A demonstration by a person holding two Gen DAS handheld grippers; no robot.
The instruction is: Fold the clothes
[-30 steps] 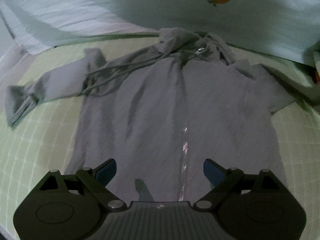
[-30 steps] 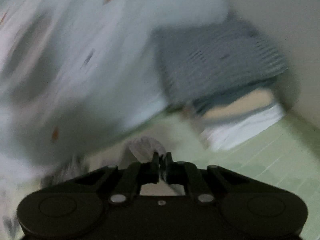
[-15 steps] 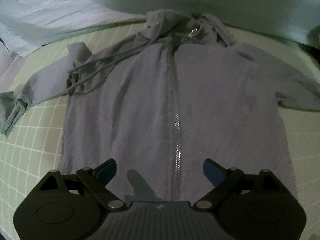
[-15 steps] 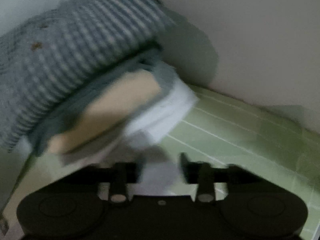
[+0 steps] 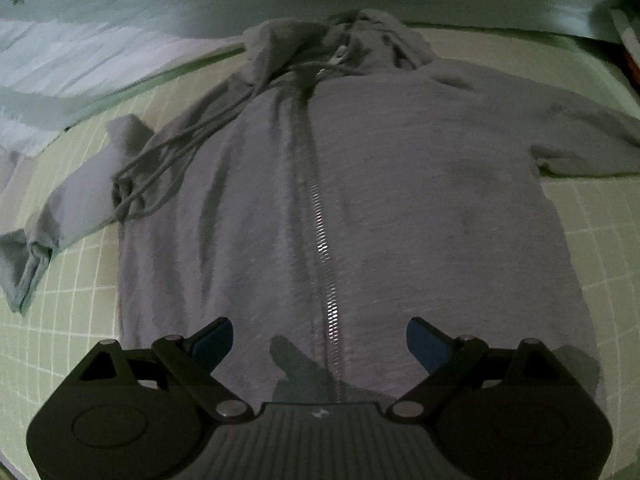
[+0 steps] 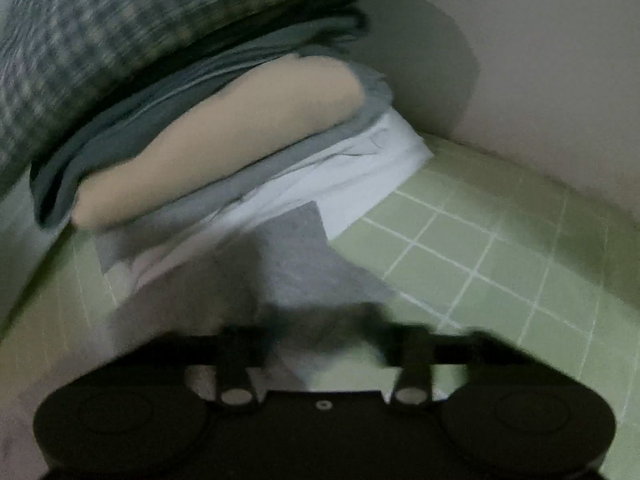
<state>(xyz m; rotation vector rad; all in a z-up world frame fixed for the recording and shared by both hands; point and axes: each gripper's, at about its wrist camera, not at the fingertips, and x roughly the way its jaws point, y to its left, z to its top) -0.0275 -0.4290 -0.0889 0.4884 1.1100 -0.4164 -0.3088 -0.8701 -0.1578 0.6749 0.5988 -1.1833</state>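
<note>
1. one grey zip-up hoodie [image 5: 360, 184] lies flat, front up, on a pale green gridded sheet [image 5: 72, 312], its hood at the far end and its hem nearest the left wrist camera.
2. one silver zipper [image 5: 326, 264] runs down the middle of the hoodie, closed from collar to hem.
3. two drawcords [image 5: 160, 168] trail from the collar across the hoodie's chest toward the sleeve on the picture's left.
4. two sleeves are spread outward: one sleeve [image 5: 44, 240] reaches to the left edge of the left wrist view, and the other runs off the right edge.
5. the left tool [image 5: 320, 336] hovers over the hem with its two blue-padded fingers wide apart and nothing between them.
6. the right tool [image 6: 326, 344] is blurred; its jaws have just been closing, the fingers stand apart, and grey fabric [image 6: 296, 264] lies under and ahead of them. i cannot tell whether they grip it.
7. one stack of folded clothes [image 6: 224, 132] sits just beyond the right tool, against a plain wall [image 6: 520, 60]; a checked piece is on top, with grey, tan and white layers below.
8. open green sheet shows to the right of the stack and along both sides of the hoodie; a pale blanket [image 5: 100, 52] borders the far edge.
</note>
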